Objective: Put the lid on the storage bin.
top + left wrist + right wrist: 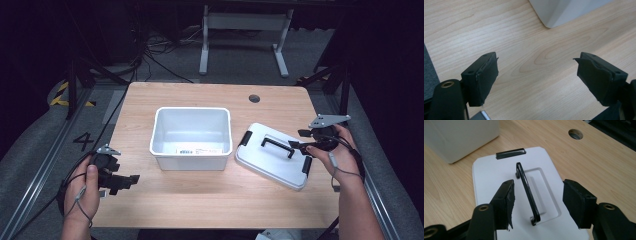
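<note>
Right gripper [537,202] jaws spread, straddling lid [499,173] handle [527,192]; handle's long axis running straight ahead between them. Left gripper [537,80] jaws spread, empty.

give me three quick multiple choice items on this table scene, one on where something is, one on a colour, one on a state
1. Where does the lid lie?
A. on top of the bin
B. on the table, right of the bin
C. on the floor

2. What colour is the lid's handle?
A. black
B. red
C. white

3. How do the jaws of the right hand-held gripper stand?
A. clamped on the handle
B. shut beside the lid
C. open, one on each side of the handle

Answers:
1 B, the lid rests on the wood beside the white bin.
2 A, it shows black against the white lid.
3 C, gaps show on both sides of the handle.
</note>
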### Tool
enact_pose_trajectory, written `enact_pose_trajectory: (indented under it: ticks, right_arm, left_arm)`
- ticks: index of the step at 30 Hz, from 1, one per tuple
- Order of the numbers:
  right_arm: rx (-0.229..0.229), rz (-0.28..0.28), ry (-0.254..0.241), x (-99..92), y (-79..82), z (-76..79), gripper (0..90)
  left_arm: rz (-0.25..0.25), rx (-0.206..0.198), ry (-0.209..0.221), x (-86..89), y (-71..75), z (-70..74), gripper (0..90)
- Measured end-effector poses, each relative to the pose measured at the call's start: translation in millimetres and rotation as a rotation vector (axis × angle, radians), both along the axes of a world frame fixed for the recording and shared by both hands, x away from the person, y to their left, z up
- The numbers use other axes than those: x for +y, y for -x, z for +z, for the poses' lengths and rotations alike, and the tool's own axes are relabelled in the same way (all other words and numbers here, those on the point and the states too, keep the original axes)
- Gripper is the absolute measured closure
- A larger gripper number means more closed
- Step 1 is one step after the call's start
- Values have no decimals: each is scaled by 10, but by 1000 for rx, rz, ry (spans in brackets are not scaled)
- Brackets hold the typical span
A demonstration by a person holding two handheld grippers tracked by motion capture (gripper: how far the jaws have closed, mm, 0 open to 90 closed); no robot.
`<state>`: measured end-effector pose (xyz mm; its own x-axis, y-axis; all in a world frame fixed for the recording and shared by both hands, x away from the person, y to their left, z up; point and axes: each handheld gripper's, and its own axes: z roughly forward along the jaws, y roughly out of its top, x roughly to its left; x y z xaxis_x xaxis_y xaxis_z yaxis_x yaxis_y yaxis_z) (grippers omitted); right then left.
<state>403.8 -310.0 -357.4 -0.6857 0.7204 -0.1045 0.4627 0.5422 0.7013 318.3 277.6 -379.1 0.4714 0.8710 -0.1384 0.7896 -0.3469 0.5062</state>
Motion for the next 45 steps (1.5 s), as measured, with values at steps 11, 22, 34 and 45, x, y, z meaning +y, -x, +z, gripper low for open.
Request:
enact_pose_trajectory:
  ticks: [11, 22, 34, 45]
  right_arm:
    - [33, 21, 36, 107, -84, -183, 410]
    - [105, 51, 131, 244, -261, -463, 411]
    - [159, 75, 204, 437, -372, -633, 556]
    - [191, 125, 260, 528, -391, -641, 788]
  left_arm:
    - [-13, 7, -11, -23, -6, -7, 176]
    - [-6, 16, -22, -18, 48, -34, 176]
    - [24, 18, -23, 74, 164, -45, 177]
    - [41, 22, -19, 128, 223, -47, 177]
